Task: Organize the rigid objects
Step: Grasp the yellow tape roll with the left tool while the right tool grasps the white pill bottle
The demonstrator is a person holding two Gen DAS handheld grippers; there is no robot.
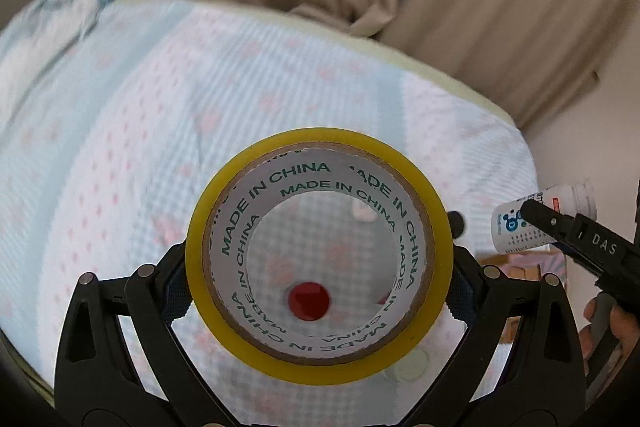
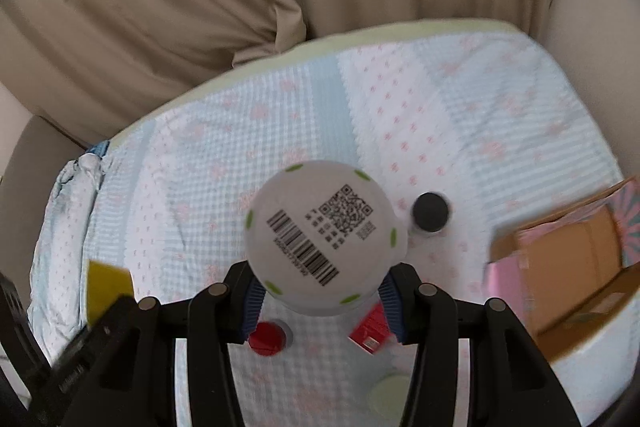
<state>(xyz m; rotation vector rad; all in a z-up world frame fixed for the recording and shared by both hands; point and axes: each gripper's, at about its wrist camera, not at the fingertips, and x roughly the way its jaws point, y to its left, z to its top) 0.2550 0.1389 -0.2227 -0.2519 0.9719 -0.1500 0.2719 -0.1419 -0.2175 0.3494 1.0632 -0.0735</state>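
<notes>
My left gripper [image 1: 320, 291] is shut on a yellow tape roll [image 1: 320, 359] with a cardboard core printed "MADE IN CHINA", held above the quilted bed cover [image 1: 160, 131]. My right gripper [image 2: 320, 303] is shut on a white bottle [image 2: 320, 239]; its base with a barcode and QR code faces the camera. In the left wrist view the bottle [image 1: 516, 227] and the right gripper's finger [image 1: 560, 227] show at the right edge. In the right wrist view the tape roll [image 2: 106, 285] shows as a yellow patch at the left.
On the bed lie a red cap [image 2: 267, 339], a dark round object [image 2: 430, 211], a red box [image 2: 370, 327] and a pale green lid [image 2: 390, 393]. An open cardboard box [image 2: 568, 259] stands at the right. Beige curtains [image 2: 160, 7] hang behind the bed.
</notes>
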